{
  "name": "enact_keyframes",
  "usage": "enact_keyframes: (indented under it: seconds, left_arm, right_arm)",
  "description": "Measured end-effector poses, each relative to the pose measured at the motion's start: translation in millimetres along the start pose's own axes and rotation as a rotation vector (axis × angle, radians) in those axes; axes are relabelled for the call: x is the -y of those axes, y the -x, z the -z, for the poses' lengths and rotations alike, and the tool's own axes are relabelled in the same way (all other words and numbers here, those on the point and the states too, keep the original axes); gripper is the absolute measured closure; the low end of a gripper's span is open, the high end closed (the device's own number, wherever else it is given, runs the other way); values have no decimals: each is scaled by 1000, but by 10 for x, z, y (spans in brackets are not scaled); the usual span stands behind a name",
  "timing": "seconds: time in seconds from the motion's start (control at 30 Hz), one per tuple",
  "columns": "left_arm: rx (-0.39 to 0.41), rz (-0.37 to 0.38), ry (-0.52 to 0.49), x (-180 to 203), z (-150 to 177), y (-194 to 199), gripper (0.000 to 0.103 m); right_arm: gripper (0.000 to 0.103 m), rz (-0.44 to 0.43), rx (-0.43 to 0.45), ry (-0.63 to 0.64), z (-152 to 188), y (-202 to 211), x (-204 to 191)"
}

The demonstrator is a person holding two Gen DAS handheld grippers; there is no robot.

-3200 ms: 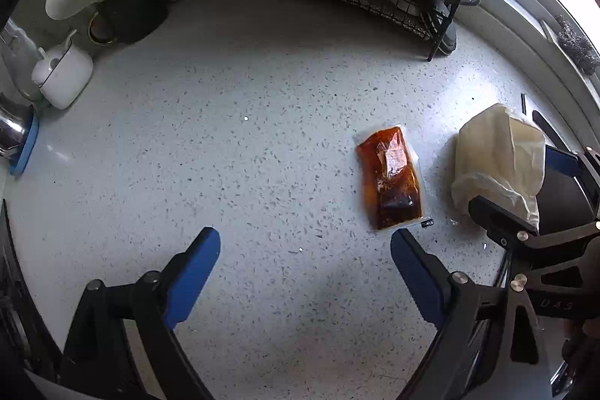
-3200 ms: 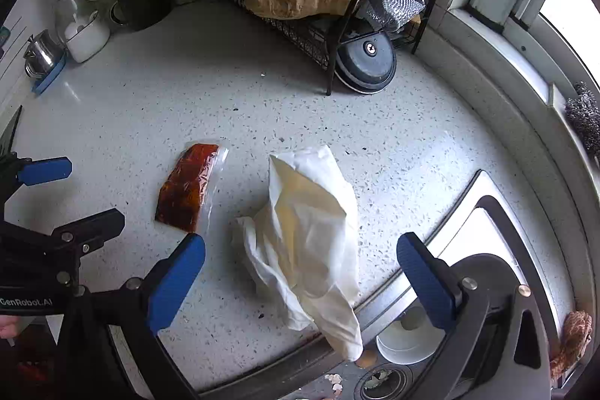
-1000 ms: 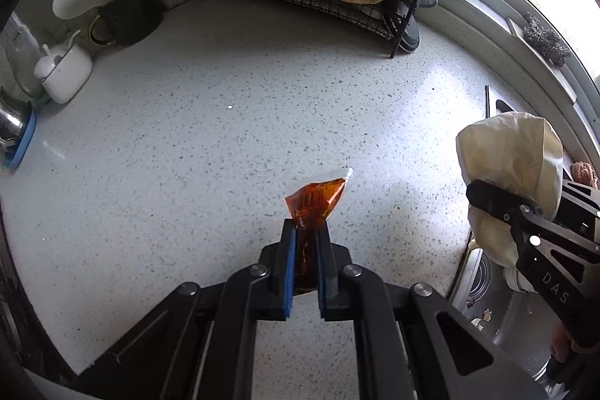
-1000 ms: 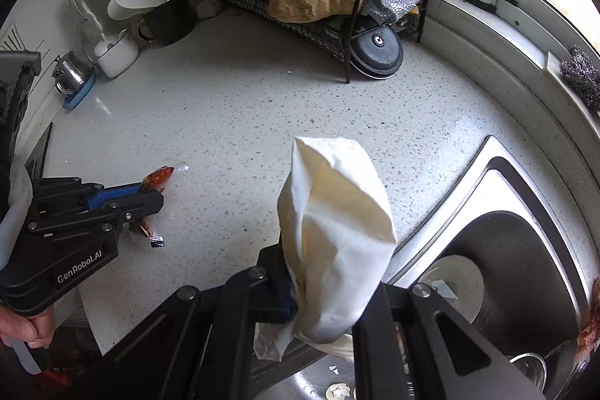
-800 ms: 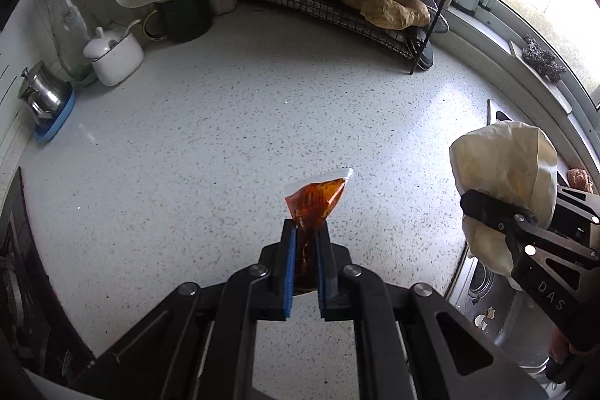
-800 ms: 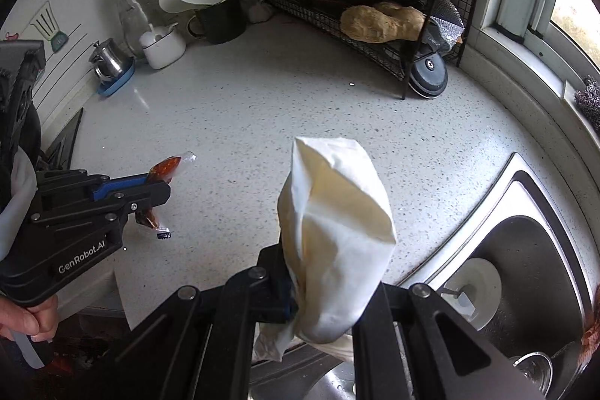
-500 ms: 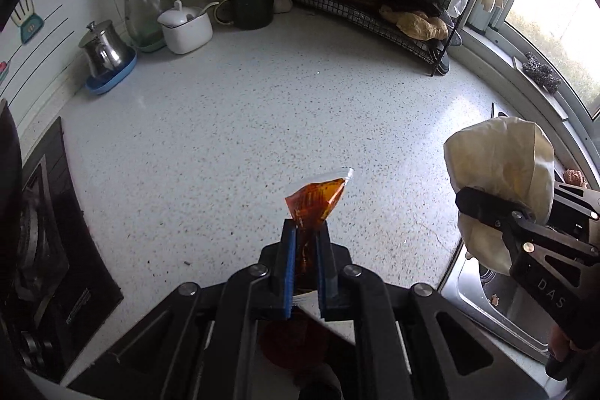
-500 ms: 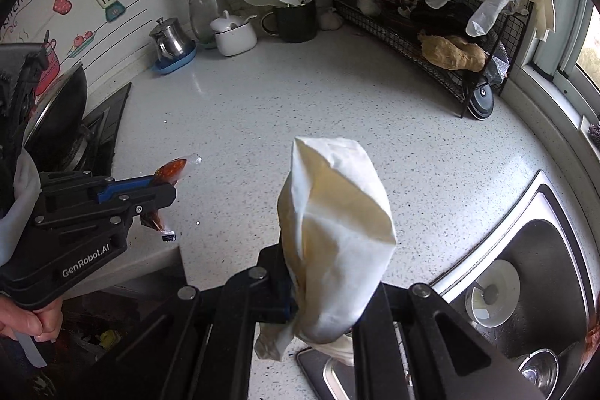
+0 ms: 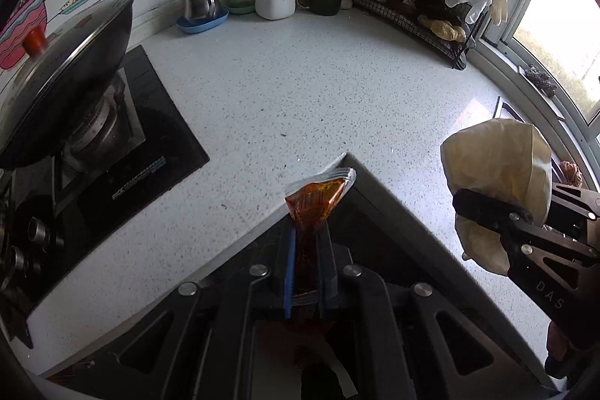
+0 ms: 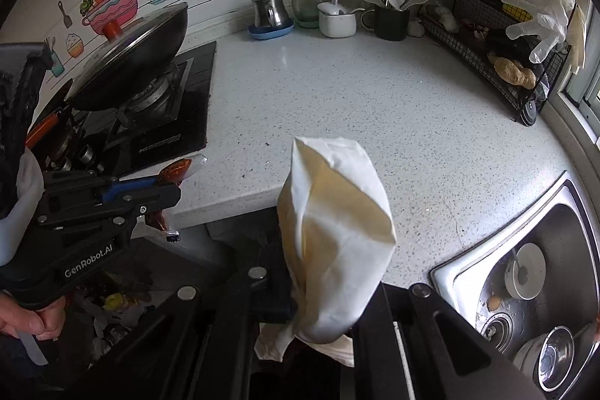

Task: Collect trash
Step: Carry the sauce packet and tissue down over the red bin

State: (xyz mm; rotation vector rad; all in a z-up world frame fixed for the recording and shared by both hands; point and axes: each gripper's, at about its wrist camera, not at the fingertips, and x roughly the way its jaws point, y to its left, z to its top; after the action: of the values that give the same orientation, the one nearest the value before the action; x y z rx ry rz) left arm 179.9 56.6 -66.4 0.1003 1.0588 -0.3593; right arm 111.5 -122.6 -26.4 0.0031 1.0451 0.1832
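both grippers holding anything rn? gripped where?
Yes. The left gripper is shut on the sauce packet, pinched at its lower end. The right gripper is shut on the crumpled paper bag, clamped near its bottom.

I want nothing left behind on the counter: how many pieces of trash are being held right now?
2. The orange sauce packet is pinched in the left gripper; the crumpled white paper bag is clamped in the right gripper. No other trash shows on the countertop.
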Motion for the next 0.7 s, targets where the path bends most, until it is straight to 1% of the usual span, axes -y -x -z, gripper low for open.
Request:
enact_keyframes:
  seconds: [0.17,0.33,0.5,0.63,0.7]
  left_arm:
    - [-8,-7,34,-205,448,208,95]
    - [-48,-4,76,-372,813,241,95]
    - [-105,-2,121,-505,1106,93,95]
    - [-158,6,143,-569,1322,-134,95]
    - [-183,-14,141,-590,1417,-293,94]
  right_arm:
    - [95,-15,-15,40,196,57,-333]
    - [95,-33,-60,58,377,-16,-560]
    - [95,-36,-122,71,554,-203,-674]
    - [95,-36,-176,79,691,-475,-698]
    - [95,-34,-203,80,774,-633,-711]
